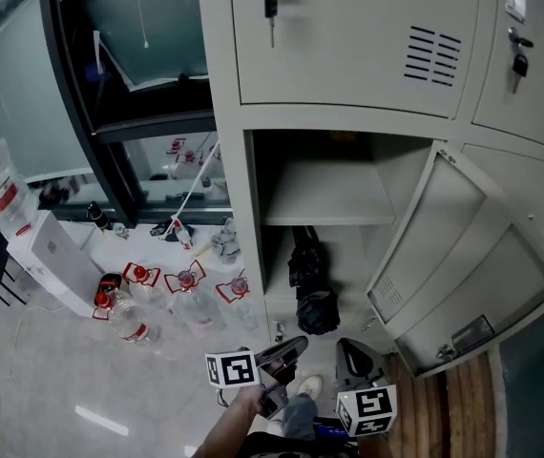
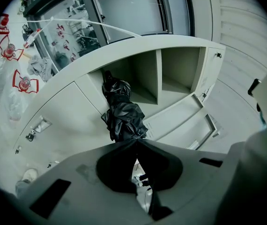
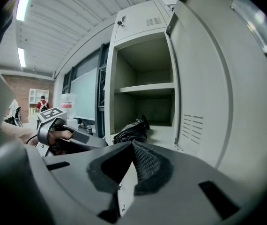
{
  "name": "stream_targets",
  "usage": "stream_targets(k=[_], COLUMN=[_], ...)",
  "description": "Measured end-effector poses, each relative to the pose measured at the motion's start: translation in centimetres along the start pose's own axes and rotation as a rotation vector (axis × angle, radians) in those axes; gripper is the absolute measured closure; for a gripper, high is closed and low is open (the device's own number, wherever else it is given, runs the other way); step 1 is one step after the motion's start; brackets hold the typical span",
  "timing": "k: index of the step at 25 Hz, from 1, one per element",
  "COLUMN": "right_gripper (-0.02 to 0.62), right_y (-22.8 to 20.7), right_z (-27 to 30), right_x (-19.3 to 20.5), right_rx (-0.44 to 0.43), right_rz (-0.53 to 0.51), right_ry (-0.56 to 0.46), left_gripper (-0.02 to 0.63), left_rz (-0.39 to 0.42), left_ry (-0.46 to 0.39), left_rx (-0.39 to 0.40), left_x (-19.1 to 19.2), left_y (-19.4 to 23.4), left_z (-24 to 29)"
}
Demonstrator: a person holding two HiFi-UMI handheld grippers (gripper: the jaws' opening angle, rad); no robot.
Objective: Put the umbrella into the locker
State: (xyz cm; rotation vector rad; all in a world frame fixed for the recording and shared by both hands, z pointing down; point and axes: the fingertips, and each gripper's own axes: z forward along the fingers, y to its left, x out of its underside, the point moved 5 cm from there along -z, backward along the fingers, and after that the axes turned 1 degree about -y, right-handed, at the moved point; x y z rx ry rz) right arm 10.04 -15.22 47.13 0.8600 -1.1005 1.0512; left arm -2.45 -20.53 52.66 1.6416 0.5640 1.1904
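A black folded umbrella [image 1: 312, 289] lies in the lower compartment of the open grey locker [image 1: 253, 218], under its shelf [image 1: 329, 198]. It also shows in the left gripper view as a crumpled black bundle [image 2: 122, 114], and the umbrella [image 3: 131, 131] lies on the compartment floor in the right gripper view. My left gripper [image 1: 294, 347] is below the compartment, in front of it, shut and empty [image 2: 136, 146]. My right gripper [image 1: 350, 353] is beside it near the door, also shut with nothing held [image 3: 132, 146]. Neither touches the umbrella.
The locker door [image 1: 463, 275] hangs open to the right, close to my right gripper. Several water bottles [image 1: 186, 289] stand on the floor at the left, next to a white dispenser [image 1: 57, 256]. A key [image 1: 270, 3] hangs in the upper door. A shoe [image 1: 308, 386] is below.
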Motion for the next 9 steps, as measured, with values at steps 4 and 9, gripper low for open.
stream_targets(k=[4, 9], right_gripper=[0.595, 0.595], right_y=[-0.06, -0.23], right_z=[0.03, 0.02], right_x=[-0.09, -0.25], right_rx=[0.009, 0.019], right_rz=[0.0, 0.004], right_ry=[-0.006, -0.008], left_gripper=[0.592, 0.592], left_rz=[-0.006, -0.023], left_ry=[-0.002, -0.012], left_rx=[-0.001, 0.007], left_x=[-0.14, -0.34], left_y=[0.04, 0.02], left_z=[-0.09, -0.28])
